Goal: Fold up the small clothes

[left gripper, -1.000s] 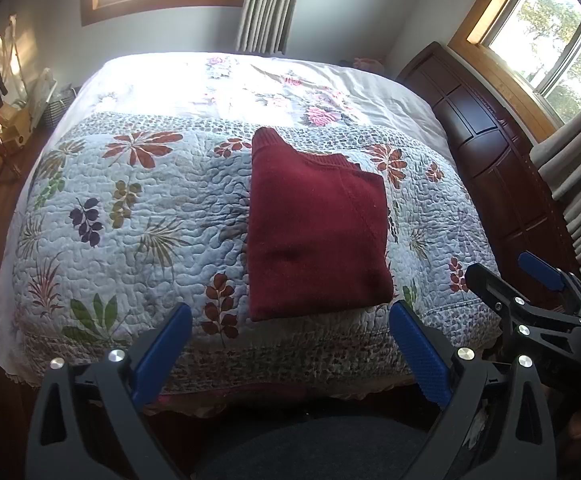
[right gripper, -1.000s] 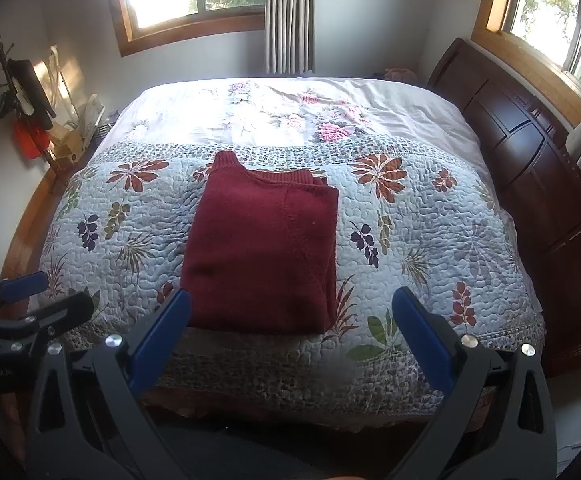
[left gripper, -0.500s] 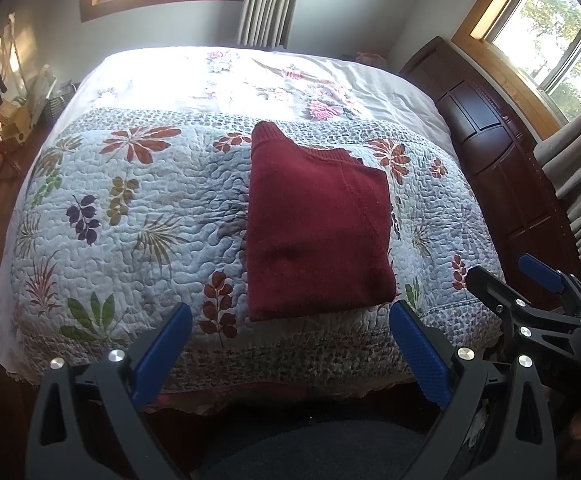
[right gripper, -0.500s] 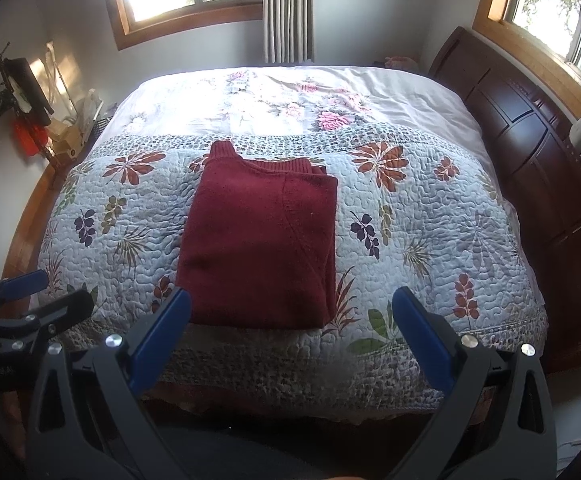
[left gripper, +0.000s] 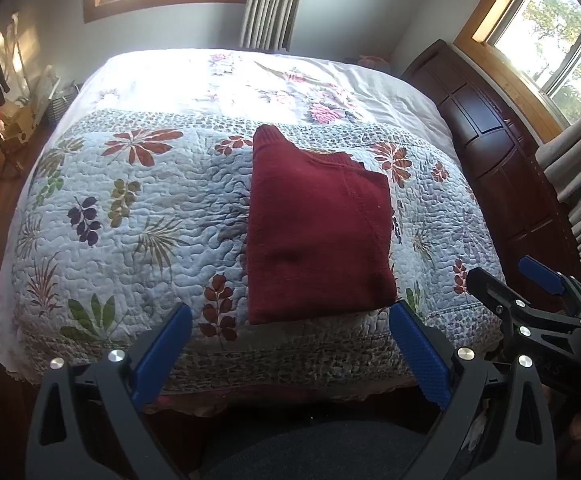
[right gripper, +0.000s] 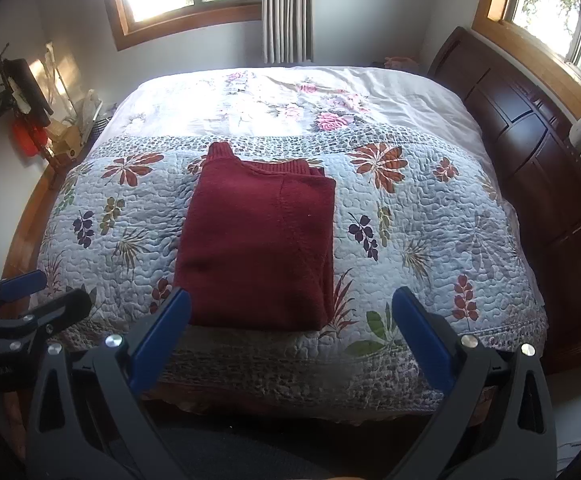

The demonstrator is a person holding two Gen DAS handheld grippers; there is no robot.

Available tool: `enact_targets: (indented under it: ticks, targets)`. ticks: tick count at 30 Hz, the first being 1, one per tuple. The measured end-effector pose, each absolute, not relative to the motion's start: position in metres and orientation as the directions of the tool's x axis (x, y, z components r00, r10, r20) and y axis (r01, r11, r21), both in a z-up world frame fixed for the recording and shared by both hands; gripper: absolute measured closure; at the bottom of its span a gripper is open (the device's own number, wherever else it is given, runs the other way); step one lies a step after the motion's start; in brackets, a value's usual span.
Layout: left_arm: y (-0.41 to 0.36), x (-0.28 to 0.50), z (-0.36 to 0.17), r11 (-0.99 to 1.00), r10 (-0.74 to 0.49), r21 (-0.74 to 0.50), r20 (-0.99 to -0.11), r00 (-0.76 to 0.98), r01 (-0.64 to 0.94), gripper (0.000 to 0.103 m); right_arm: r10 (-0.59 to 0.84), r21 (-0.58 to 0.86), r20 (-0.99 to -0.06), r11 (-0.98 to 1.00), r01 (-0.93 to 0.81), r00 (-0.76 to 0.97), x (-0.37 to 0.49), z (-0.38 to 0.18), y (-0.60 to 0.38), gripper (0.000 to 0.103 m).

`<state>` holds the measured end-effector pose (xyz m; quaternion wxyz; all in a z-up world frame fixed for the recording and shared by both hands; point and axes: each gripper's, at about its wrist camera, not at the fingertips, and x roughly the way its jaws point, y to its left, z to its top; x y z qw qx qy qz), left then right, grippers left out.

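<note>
A dark red knitted sweater [left gripper: 318, 236] lies folded into a tall rectangle on the pale blue quilted bedspread with leaf and flower prints [left gripper: 130, 216], near the foot edge of the bed and a little toward its middle; its ribbed neck end points away toward the white flowered sheet [right gripper: 290, 96] beyond, and its near hem runs roughly square to the bed's edge. The left gripper [left gripper: 290, 344] with its blue padded fingers is spread wide and holds nothing; it hangs off the foot of the bed, clear of the cloth, with the sweater's near hem showing just above the gap between its fingers. The right gripper [right gripper: 290, 332] is likewise wide open and empty; its left finger overlaps the sweater's near left corner in the picture (whether it touches the knit I cannot tell, though it looks to be in front of it rather than on it). Both sit side by side and level, each visible at the edge of the other's view; that pulled-back, hands-off stance suggests the sweater's lengthwise folds are done and the piece is being looked over. One more fold, hem up to neck, may be what is left; the thick knit should lie flat and hold it without springing back.
</note>
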<state>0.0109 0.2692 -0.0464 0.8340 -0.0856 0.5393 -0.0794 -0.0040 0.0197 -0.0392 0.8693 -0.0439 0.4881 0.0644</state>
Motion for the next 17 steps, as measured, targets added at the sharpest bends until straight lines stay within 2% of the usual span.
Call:
enact_targets:
  ticks: [17]
  targets:
    - [0.2642,0.0109,-0.0471,0.974,-0.220,-0.222,-0.889,0.402,0.044,0.004,0.072,-0.004,-0.865,0.989,-0.150,0.496,-0.0026,-0.0445,0.0108,0.003]
